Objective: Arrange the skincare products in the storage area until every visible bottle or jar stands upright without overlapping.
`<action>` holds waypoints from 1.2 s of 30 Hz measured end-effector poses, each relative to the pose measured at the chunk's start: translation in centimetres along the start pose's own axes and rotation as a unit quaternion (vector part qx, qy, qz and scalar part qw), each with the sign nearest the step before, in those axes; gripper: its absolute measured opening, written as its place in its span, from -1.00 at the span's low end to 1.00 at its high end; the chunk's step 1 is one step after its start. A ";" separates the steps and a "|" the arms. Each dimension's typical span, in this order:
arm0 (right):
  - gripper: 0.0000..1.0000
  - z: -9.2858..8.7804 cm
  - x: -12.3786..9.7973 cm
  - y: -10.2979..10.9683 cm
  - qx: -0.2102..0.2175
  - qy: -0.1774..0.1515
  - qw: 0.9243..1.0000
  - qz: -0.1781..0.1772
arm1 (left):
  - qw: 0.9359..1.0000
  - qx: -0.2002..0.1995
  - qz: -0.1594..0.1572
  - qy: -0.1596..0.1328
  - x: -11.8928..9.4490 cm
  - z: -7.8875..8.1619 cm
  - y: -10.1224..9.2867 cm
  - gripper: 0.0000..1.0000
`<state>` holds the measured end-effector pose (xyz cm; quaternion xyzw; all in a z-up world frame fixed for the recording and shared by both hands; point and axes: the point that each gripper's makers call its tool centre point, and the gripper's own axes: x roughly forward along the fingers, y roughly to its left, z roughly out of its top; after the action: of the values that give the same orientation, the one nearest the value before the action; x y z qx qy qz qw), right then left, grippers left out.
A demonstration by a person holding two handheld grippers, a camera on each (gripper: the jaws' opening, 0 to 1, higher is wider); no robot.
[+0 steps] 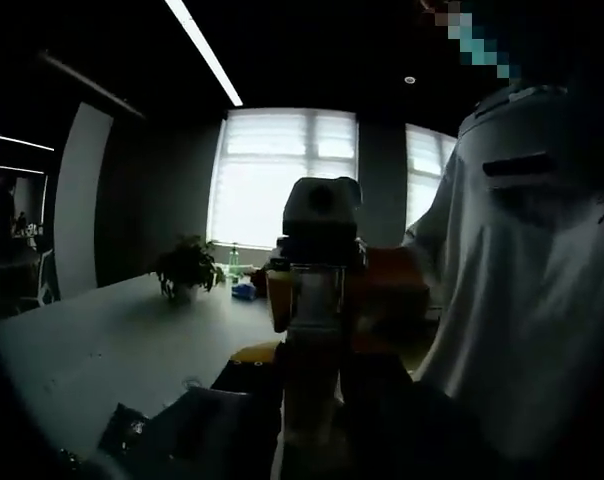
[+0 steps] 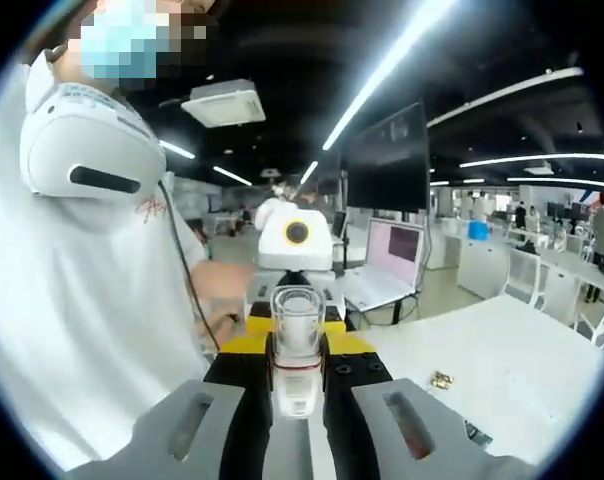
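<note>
A small bottle with a clear cap and a white label stands between the grey jaws of my right gripper, which is shut on it. Facing it just behind the bottle is my left gripper's black and yellow front, with a person's hand behind it. The left gripper view is very dark. There the same bottle rises between my left gripper's dark jaws, with the right gripper's orange body behind. How tightly the left jaws close is lost in shadow.
A person in a white shirt stands close at the left. A pale table runs to the right with small items on it. A potted plant sits on the table, and a laptop stands further back.
</note>
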<state>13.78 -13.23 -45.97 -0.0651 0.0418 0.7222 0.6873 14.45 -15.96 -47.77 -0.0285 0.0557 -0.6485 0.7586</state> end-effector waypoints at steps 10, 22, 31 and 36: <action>-0.66 -5.1 -1.8 -2.2 0.035 -0.003 0.999 -0.035 | 0.998 -0.033 0.033 0.031 1.5 -4.0 1.7 -0.16; -0.65 -10.9 -3.7 -4.5 0.037 0.044 0.996 -0.066 | 0.991 -0.063 0.110 0.044 1.5 -7.8 5.2 0.22; -0.65 -16.6 -5.5 -7.1 0.032 0.067 0.992 -0.104 | 0.977 -0.088 0.184 0.062 -0.8 -9.8 8.1 0.68; -0.65 -19.1 -5.8 -8.1 0.033 0.081 0.990 -0.107 | 0.966 -0.095 0.230 0.066 -3.0 -10.6 10.3 0.83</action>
<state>22.85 -21.38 -63.71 -0.1042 0.1140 0.6348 0.7570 22.84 -11.05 -59.30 -0.0439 0.1722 -0.4483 0.8760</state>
